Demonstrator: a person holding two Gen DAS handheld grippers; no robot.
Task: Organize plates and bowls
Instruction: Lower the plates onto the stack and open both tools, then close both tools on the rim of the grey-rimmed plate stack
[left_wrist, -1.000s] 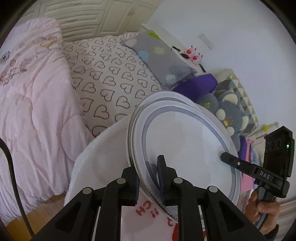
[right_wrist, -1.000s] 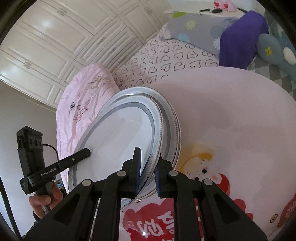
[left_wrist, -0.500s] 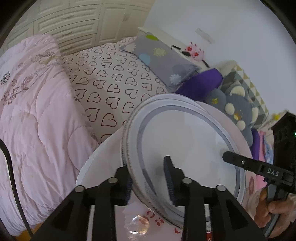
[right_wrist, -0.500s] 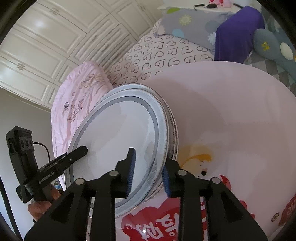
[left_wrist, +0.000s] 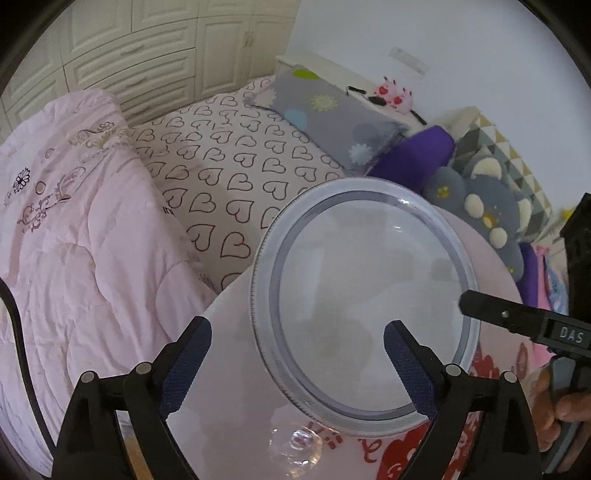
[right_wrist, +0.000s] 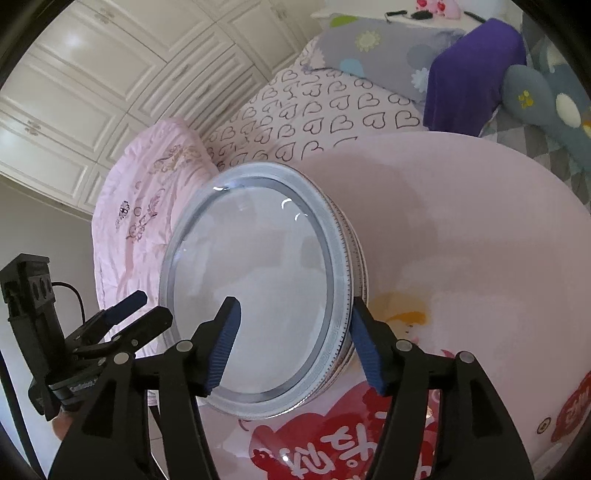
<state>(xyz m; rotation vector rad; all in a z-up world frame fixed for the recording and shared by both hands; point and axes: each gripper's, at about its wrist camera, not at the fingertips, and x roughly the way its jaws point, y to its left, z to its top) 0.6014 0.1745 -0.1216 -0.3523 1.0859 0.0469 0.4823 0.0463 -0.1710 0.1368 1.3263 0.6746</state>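
Note:
A stack of white plates with grey-blue rims (left_wrist: 365, 306) lies flat on a round pink table (left_wrist: 229, 369); it also shows in the right wrist view (right_wrist: 258, 302). My left gripper (left_wrist: 295, 363) is open, its jaws spread wide on either side of the stack's near edge, touching nothing. My right gripper (right_wrist: 295, 345) is open too, with its jaws astride the near rim of the stack. Each gripper shows in the other's view: the right one (left_wrist: 517, 325) and the left one (right_wrist: 122, 317).
The table's cover has red cartoon print (right_wrist: 332, 435) near me. A small clear glass object (left_wrist: 299, 443) sits at the table's near edge. Behind is a bed with a heart-print sheet (left_wrist: 229, 162), a pink quilt (left_wrist: 74, 240), pillows (left_wrist: 332, 110) and white wardrobes (right_wrist: 92, 74).
Both grippers have let go of the plate rim and opened wide. The plate went from tilted in the air to lying flat on the stack. Both grippers drew back a little.

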